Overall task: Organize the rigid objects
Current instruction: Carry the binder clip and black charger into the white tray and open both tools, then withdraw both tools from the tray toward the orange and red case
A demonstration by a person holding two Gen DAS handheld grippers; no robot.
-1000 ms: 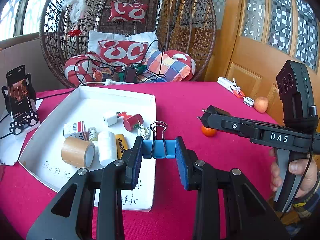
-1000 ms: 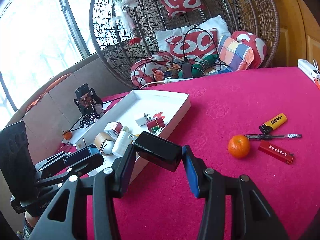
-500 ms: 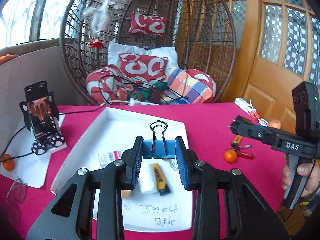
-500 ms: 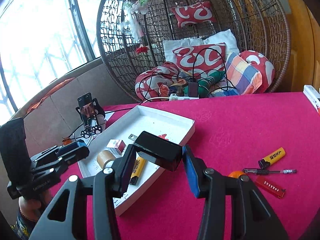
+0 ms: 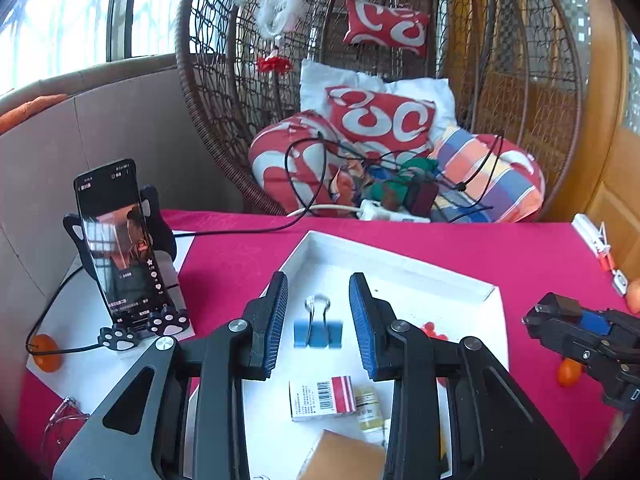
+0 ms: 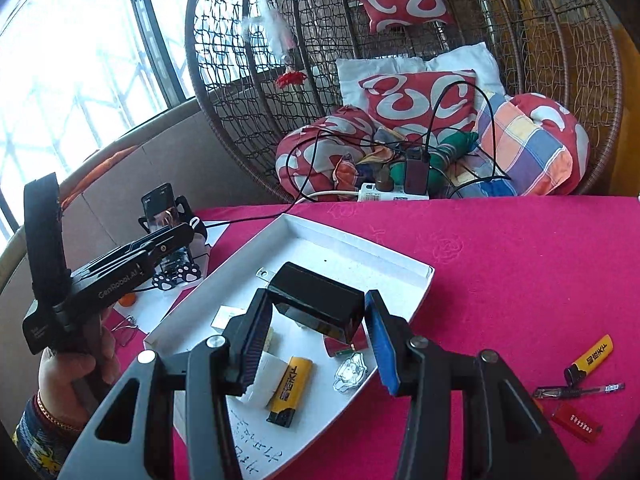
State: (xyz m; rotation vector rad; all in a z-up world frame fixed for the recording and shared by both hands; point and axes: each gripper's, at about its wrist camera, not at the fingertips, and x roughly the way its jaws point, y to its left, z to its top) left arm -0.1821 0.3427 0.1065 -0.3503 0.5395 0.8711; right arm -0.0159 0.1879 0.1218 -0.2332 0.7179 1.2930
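Between the left gripper's [image 5: 318, 294] part-open jaws, touching neither pad, the blue binder clip [image 5: 318, 331] sits over the white tray [image 5: 400, 276], handles toward twelve o'clock. The right gripper [image 6: 317, 300] clamps a black charger [image 6: 320, 308] above the tray, prongs toward ten o'clock.

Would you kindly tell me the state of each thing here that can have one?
Left gripper: open, fingers clear of the clip.
Blue binder clip: loose, not gripped, over the white tray.
Right gripper: shut on the black charger.
Phone: screen lit, upright in its stand.
Yellow lighter: lying flat in the tray.
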